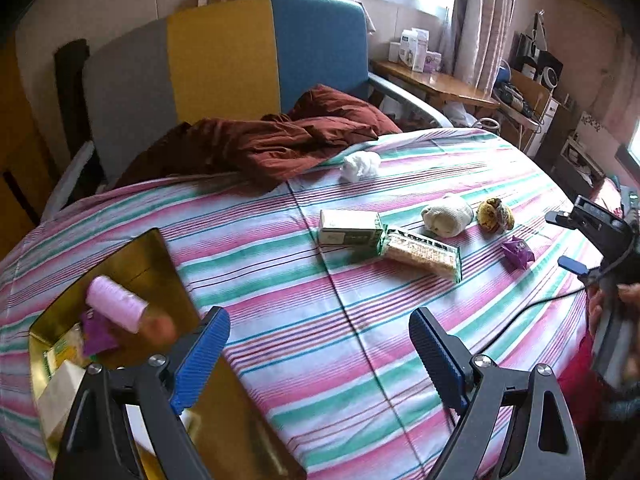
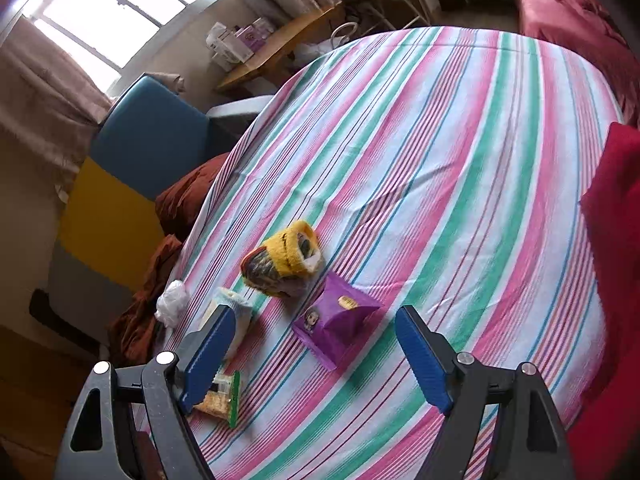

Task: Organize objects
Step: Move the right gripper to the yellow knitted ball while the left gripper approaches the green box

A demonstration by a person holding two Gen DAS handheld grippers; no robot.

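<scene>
Your left gripper [image 1: 320, 354] is hovering with its ribbed blue pads spread wide and nothing between them, beside the gold tin box [image 1: 132, 264] that is holding a pink thread spool [image 1: 118, 304]. Your right gripper [image 2: 314, 354] is also gaping empty, just short of a glossy purple snack packet [image 2: 336, 324]. Only the left view is showing the green carton [image 1: 350, 227] touching the cracker pack [image 1: 422, 254]; the right view is showing the fuzzy yellow sock roll [image 2: 284, 260] up close. Everything is lying on a striped cotton bedsheet [image 2: 460, 168], with a rumpled rust-brown quilt [image 1: 272, 142] near the headboard.
</scene>
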